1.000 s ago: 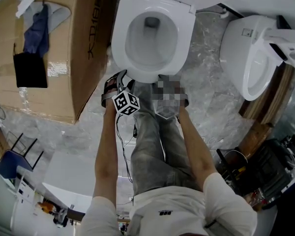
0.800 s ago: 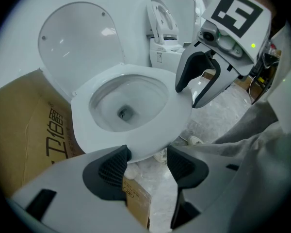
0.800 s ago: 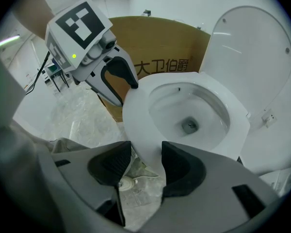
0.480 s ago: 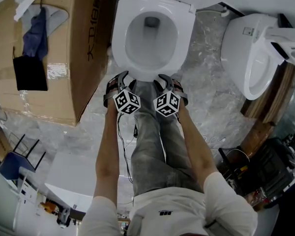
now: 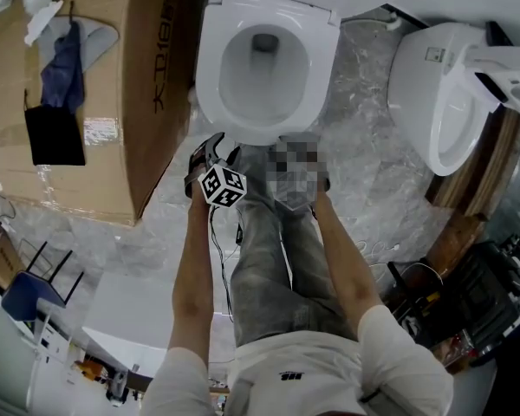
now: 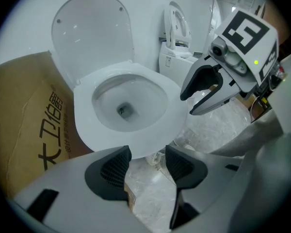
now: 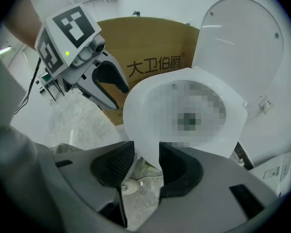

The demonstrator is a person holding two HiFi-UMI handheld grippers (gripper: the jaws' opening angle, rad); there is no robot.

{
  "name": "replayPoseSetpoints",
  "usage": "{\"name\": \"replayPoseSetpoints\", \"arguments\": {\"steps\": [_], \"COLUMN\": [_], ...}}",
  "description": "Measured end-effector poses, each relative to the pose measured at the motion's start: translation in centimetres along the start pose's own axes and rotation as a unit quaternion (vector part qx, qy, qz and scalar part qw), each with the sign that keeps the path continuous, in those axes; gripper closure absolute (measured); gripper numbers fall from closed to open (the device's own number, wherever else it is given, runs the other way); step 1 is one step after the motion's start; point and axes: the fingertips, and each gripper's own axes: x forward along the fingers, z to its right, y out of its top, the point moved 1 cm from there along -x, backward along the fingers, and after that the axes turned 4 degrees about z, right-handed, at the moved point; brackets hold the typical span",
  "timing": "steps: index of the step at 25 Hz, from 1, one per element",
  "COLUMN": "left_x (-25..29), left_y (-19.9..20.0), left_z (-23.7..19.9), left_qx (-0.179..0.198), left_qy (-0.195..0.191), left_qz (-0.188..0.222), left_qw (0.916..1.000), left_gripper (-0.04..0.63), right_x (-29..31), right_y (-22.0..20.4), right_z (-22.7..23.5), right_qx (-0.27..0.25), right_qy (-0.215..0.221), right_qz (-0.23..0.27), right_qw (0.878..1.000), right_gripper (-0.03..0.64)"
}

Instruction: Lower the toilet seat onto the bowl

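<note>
Brown cardboard fills the far left: a large cardboard box (image 5: 95, 85) stands on the floor (image 5: 364, 189), hard against the toilet's left side. Next to it, the white toilet seat (image 5: 210, 76) lies flat on the bowl (image 5: 264, 68), its ring level all round, and the lid (image 6: 92, 28) stands upright behind it.

The left tool (image 5: 217, 146) hangs just in front of the seat's front edge, a little to the left of its middle, and points steeply down. In its own view the jaws (image 6: 148, 154) stand wide apart after just closing a little. Nothing is between the pads. The seat's front rim shows just beyond them, and bare floor shows through the gap.

A grey trouser leg (image 5: 269, 250) runs down between the two forearms.

The right tool (image 7: 146, 161) hangs beside the left one, at the front of the seat and to the right of its middle, also pointing steeply down. Its jaws stand apart too. In its own view the rounded front tip of the seat dips into the gap between the pads, though the pads do not clamp it. From the left gripper view, its fingertips (image 6: 186, 103) hang just off the rim's right front edge.

At the far right a second toilet (image 5: 442, 94) stands well apart from the first.
</note>
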Motion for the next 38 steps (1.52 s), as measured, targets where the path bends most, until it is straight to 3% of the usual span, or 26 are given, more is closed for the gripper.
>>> {"name": "replayPoseSetpoints", "arguments": {"steps": [7,13,25,31,38], "left_x": [-3.6,-10.4,-29.4,-37.4,-43.4], "left_y": [3.1,8.3,21.4,25.7,29.4], "left_z": [-0.7,-1.8,-2.8,-1.5,-0.1], "left_qx": [-0.041,-0.071,-0.093,-0.091,-0.070], "left_qy": [0.026,0.057,0.125,0.147,0.167], "left_qz": [0.044,0.103,0.242,0.297,0.345], "left_qw": [0.9978,0.9905,0.9577,0.9391,0.9210], "left_gripper": [0.348,0.356,0.365,0.379,0.388], "right_x": [-4.2,-11.7,-32.7,-41.9,-48.0], "right_y": [3.1,8.1,19.4,21.7,22.6], "right_z": [1.9,4.2,6.9,6.8,6.0], "right_qx": [0.055,0.088,0.094,0.093,0.081], "right_qy": [-0.041,-0.083,-0.145,-0.168,-0.182], "right_qz": [0.057,0.121,0.265,0.301,0.336], "right_qw": [0.996,0.985,0.949,0.934,0.921], "right_gripper": [0.449,0.449,0.453,0.457,0.459]}}
